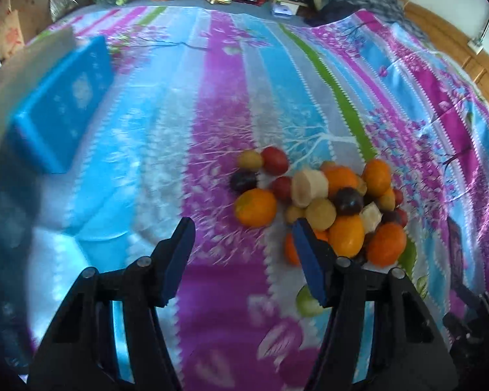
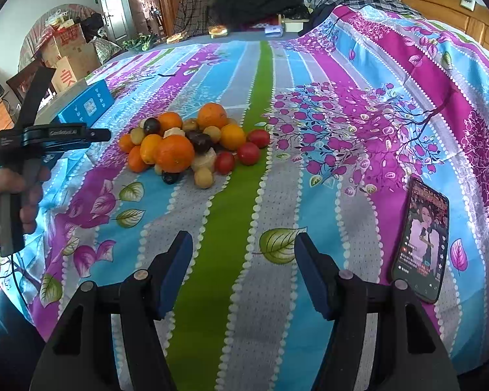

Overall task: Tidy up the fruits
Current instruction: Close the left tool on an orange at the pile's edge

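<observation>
The left tool (image 1: 243, 244) gapes empty, just short of the fruit pile (image 1: 322, 202) on the striped bed sheet (image 1: 212, 130). The right tool (image 2: 243, 257), also apart, sits farther back; only its view shows a lit phone (image 2: 422, 241) and the left hand (image 2: 3, 195).

A bed carries everything, spread with a striped floral sheet (image 2: 231, 215) in blue, purple, grey and green. Near its middle sits 1 heap of fruit (image 2: 185, 145): oranges, red tomatoes, dark plums and pale yellowish pieces, touching one another. A blue box (image 2: 86, 106) lies at the left edge, well apart from the heap. A lit phone (image 2: 422, 239) lies face up on the right.
</observation>
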### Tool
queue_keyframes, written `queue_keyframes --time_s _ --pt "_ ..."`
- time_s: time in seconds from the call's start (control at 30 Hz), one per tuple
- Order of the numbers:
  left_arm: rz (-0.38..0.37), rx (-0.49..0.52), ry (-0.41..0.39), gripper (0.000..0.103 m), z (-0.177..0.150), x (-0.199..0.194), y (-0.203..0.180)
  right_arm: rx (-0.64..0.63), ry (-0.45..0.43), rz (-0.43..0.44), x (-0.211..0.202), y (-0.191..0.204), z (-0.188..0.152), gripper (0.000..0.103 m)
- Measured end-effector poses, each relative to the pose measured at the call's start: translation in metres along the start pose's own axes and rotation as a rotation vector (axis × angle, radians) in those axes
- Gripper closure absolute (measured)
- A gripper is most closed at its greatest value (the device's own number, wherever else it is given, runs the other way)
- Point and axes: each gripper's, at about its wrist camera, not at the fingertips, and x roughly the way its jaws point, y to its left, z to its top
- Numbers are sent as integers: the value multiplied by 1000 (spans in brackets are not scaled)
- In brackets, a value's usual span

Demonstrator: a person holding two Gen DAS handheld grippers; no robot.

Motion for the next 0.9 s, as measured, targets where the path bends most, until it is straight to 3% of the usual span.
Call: queue_keyframes --time_s 0.4,0.47,0.53,0.67,0.77,0.9 --pt "-48 -4 26 41 2 40 6 0 43 -7 25 -1 4 35" --pt "-43 6 26 46 3 44 7 -2 44 -8 26 1 4 35" --pt "-71 7 24 67 4 47 8 -2 44 -7 28 2 5 35" --pt "-80 14 6 66 3 42 6 0 29 1 26 2 9 35" --pt "-84 -1 -20 66 -4 26 10 3 16 33 24 0 15 46" --pt "-59 -31 -48 66 -18 -2 19 24 6 63 28 -9 29 52"
